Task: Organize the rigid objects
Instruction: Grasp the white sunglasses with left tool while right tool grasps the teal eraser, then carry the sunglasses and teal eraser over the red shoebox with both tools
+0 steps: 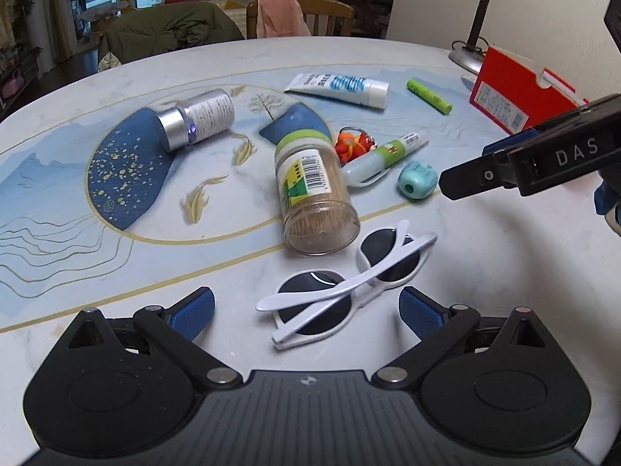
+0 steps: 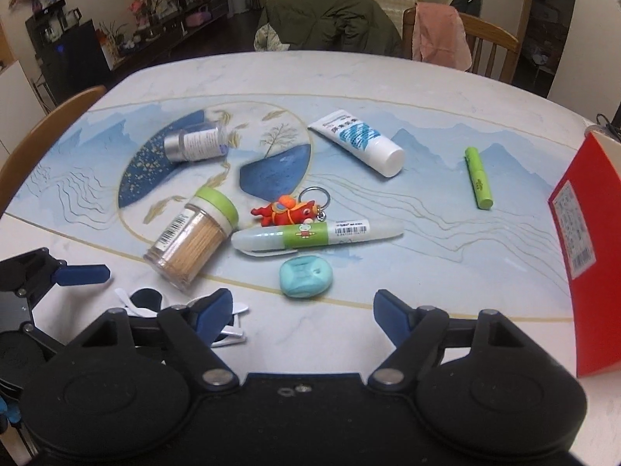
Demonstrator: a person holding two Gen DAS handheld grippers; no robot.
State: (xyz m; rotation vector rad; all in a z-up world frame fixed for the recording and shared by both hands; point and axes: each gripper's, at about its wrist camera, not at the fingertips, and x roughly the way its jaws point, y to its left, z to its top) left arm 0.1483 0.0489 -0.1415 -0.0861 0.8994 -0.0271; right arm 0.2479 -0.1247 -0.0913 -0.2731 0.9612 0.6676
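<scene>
White folded sunglasses (image 1: pixel 341 291) lie on the table between the open fingers of my left gripper (image 1: pixel 306 312); in the right wrist view they (image 2: pixel 147 305) are partly hidden behind my fingers. A toothpick jar (image 1: pixel 312 190) (image 2: pixel 194 239) lies on its side just beyond. A teal case (image 1: pixel 417 179) (image 2: pixel 306 275) lies ahead of my open, empty right gripper (image 2: pixel 302 312), which also shows in the left wrist view (image 1: pixel 520 163). A silver-capped bottle (image 1: pixel 196 118), a white tube (image 1: pixel 341 87), a green stick (image 1: pixel 429 96), a pale pen-shaped tube (image 2: pixel 316 237) and an orange keychain (image 2: pixel 289 209) lie scattered.
A red box (image 1: pixel 516 89) (image 2: pixel 590 264) stands at the right of the table (image 1: pixel 465 291). A desk lamp (image 1: pixel 475 35) stands behind it. Chairs with clothes (image 2: pixel 442 35) stand at the far edge.
</scene>
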